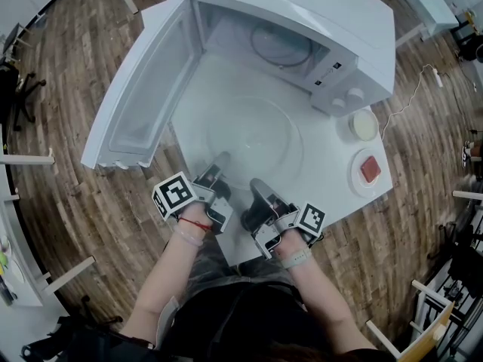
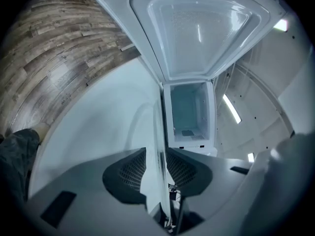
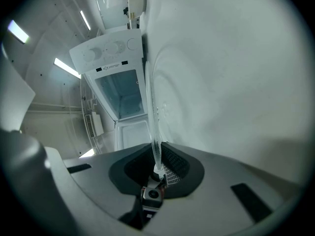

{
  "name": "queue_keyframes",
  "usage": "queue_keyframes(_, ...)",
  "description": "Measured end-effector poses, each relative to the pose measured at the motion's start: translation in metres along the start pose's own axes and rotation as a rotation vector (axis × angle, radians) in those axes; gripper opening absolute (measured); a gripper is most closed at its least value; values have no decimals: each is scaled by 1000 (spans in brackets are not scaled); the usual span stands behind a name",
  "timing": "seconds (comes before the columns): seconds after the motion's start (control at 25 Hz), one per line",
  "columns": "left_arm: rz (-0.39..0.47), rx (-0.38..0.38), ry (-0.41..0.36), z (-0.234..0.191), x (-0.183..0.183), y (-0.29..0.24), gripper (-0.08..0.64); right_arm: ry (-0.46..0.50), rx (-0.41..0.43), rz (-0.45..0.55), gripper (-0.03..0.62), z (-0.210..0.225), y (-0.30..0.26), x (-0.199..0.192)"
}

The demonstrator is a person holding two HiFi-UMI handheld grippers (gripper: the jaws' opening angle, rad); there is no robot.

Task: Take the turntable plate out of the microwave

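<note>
The clear glass turntable plate [image 1: 253, 136] is outside the white microwave [image 1: 317, 21], over the white table [image 1: 198, 100] in front of its open cavity. My left gripper [image 1: 221, 162] is shut on the plate's near rim, left of centre. My right gripper [image 1: 259, 190] is shut on the same rim a little to the right. In the left gripper view the plate [image 2: 158, 132] runs edge-on between the pads of the left gripper [image 2: 158, 157]. The right gripper view shows the plate's rim [image 3: 153, 132] pinched between the pads of the right gripper [image 3: 156, 156]. Whether the plate touches the table I cannot tell.
The microwave door [image 1: 139, 89] stands wide open at the left, reaching past the table edge. A roller ring [image 1: 281, 45] lies inside the cavity. At the table's right side sit a small bowl with a pale filling [image 1: 363, 124] and a saucer with a red item [image 1: 370, 170].
</note>
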State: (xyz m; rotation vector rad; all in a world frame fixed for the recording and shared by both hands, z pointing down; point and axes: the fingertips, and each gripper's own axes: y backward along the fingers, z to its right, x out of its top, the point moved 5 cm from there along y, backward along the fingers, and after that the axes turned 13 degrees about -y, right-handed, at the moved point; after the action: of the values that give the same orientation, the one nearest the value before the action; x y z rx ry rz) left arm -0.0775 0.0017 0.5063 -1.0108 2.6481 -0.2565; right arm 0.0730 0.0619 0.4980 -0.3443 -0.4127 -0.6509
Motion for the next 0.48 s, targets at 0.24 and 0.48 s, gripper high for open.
queue_keyframes(0.24, -69, 104, -85, 3, -14, 21, 117, 2, -15, 7, 49, 3, 1, 2)
queue_keyframes(0.48, -105, 218, -192, 12, -28, 32, 118, 8, -27, 10, 48, 8, 0, 5)
